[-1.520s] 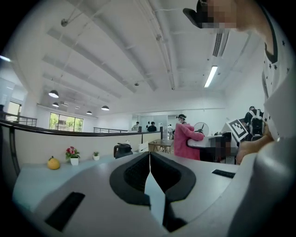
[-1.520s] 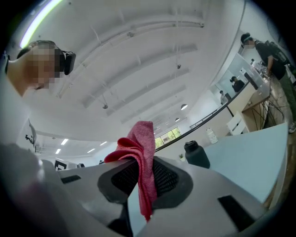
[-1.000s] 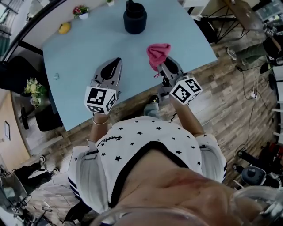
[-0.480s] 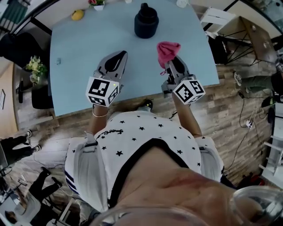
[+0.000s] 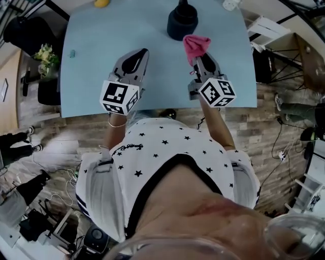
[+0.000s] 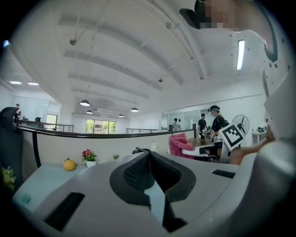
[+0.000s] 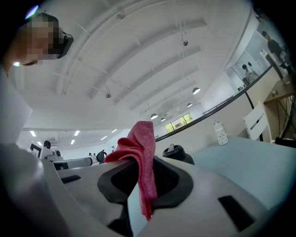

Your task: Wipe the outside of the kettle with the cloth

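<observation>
A dark kettle (image 5: 182,20) stands upright at the far middle of the light blue table (image 5: 96,66). My right gripper (image 5: 197,55) is shut on a pink cloth (image 5: 195,43), held bunched just in front of and right of the kettle, apart from it. In the right gripper view the cloth (image 7: 140,149) hangs down between the jaws of my right gripper (image 7: 143,172), with the kettle (image 7: 178,154) beyond. My left gripper (image 5: 143,52) is shut and holds nothing, left of the kettle. In the left gripper view only the kettle's top (image 6: 138,150) shows behind the left gripper (image 6: 149,155).
A yellow fruit (image 5: 102,2) and a white bottle (image 5: 231,4) sit at the table's far edge. A small teal object (image 5: 72,52) lies near the left edge. A flower pot (image 6: 89,158) stands beside the fruit. Chairs and cables surround the table.
Both grippers have moved forward over the table toward the kettle. The pink cloth is now much closer to the kettle. Both grippers stay shut.
</observation>
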Motion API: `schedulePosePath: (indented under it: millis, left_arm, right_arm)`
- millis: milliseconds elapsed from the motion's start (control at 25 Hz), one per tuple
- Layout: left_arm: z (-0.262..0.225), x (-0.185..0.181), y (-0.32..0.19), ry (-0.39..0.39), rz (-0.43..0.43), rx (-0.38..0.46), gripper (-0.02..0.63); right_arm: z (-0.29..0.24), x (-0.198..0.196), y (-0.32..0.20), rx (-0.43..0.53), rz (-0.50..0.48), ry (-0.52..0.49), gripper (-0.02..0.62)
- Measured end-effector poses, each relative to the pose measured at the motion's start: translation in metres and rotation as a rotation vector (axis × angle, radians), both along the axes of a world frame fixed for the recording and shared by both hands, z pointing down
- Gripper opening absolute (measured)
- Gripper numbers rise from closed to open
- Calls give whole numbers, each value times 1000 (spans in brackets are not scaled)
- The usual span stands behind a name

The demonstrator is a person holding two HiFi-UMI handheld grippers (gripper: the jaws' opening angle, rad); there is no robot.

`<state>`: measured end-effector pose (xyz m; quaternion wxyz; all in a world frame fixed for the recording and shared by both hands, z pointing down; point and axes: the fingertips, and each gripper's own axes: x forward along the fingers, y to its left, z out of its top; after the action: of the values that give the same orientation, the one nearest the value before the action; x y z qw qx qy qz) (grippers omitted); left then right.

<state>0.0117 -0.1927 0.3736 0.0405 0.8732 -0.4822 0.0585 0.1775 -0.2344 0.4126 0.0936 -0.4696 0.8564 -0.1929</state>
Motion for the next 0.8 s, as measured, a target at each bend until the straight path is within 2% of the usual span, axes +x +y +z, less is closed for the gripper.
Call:
schedulePosePath:
  millis: [240,520,800]
  left_arm:
    - [4,-45,-27,-21,-68,4,29]
    - [5,-80,-45,29,-109,3,29]
    - [14,-113,-41,51,-146,-27,29]
  right_arm:
    - [14,-43,-44,-17,13,64,74]
    - [36,-92,-93,-69,15,132,74]
    - [60,-112,-134,-146,98,156,74]
